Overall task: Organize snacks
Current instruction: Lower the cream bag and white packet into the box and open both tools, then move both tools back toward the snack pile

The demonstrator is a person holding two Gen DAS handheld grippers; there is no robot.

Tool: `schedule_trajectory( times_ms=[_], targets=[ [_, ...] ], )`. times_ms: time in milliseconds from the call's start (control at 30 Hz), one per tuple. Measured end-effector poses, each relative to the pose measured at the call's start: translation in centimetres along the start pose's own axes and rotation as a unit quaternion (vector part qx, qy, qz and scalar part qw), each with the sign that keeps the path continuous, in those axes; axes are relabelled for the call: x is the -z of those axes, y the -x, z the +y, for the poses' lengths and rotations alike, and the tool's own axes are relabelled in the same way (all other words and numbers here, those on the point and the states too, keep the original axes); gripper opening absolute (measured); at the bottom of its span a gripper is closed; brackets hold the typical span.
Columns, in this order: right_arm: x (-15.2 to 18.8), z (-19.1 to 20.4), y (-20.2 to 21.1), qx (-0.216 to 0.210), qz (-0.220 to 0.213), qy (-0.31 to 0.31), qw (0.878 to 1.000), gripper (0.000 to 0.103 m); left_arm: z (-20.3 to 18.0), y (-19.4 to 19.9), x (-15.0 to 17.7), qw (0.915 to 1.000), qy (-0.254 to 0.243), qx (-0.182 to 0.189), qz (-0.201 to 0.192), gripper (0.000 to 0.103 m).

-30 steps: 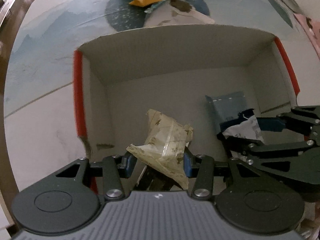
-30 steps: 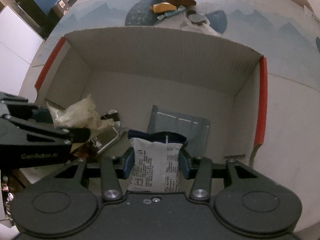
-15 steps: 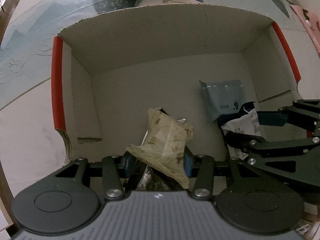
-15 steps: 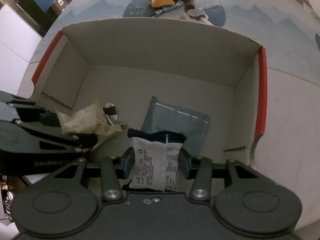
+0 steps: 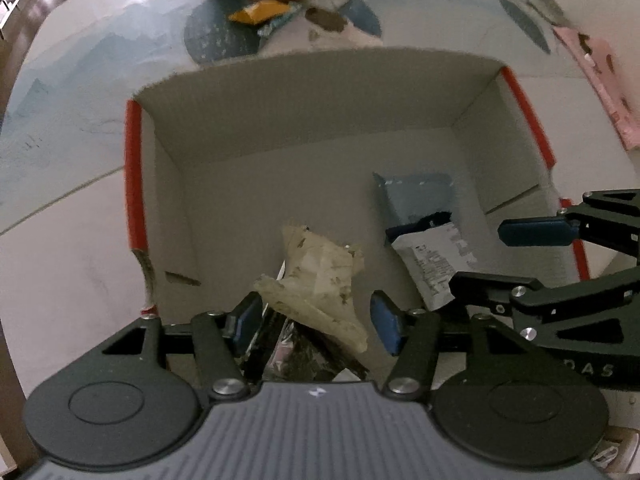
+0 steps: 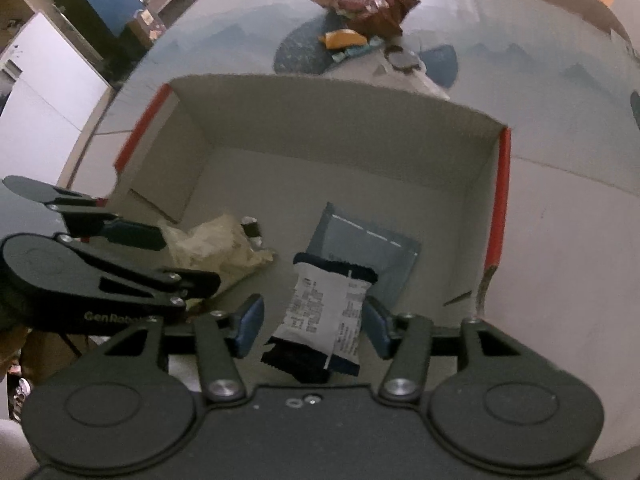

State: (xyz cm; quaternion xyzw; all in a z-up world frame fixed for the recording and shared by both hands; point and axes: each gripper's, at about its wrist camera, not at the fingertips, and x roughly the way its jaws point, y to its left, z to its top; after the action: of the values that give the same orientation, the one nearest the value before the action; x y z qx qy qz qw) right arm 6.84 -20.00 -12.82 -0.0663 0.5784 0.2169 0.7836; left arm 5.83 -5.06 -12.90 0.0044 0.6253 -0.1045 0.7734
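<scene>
**Two claws letting go of snack packets over a cardboard box**

Both views look steeply down into an open grey cardboard box (image 5: pixel 304 120) with red-taped side edges, standing on a pale bench (image 5: pixel 60 248) with a blue mountain pattern.

The left claw (image 5: pixel 316 318) is opening. A crumpled cream paper-like snack wrapper (image 5: pixel 320 276) with brown specks sits between its blue pads, and there is a clear gap on each side, so the pads no longer press on it. The wrapper is at the near left of the box, over a dark packet (image 5: pixel 288 356) that is only partly seen.

The right claw (image 6: pixel 312 326) is also opening. A white snack packet (image 6: pixel 324 312) with small black print and dark blue ends lies between its pads, apart from both. It rests at the near right of the box, overlapping a flat grey-blue pouch (image 6: pixel 372 252) on the box floor.

On the bench beyond the far wall lies a small pile of loose snacks (image 6: pixel 360 20): brown-red wrappers, an orange packet and a teal one.
</scene>
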Motion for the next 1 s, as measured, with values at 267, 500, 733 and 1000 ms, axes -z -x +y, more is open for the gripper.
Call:
schedule_trajectory(
  times_ms=[267,500,733,1000],
  targets=[
    [-0.6,0.1,3.6,-0.001,-0.042,0.009,0.999,0.061,-0.4,3.9,-0.2,0.9988,-0.012,0.005,-0.047,0.059],
    [-2.1,-0.3,6.5,-0.001,-0.077,0.018,0.997,0.072,0.0,6.6,-1.6,0.9964,-0.012,0.005,-0.084,0.063],
    [-4.2,-0.8,8.5,0.005,-0.109,0.026,0.994,0.083,0.8,9.2,-3.8,0.9932,-0.011,-0.011,-0.116,0.067],
    [-7.2,-1.9,9.1,0.009,-0.12,0.029,0.992,0.094,2.0,10.4,-7.6,0.9898,0.002,-0.028,-0.14,0.073]
  ],
)
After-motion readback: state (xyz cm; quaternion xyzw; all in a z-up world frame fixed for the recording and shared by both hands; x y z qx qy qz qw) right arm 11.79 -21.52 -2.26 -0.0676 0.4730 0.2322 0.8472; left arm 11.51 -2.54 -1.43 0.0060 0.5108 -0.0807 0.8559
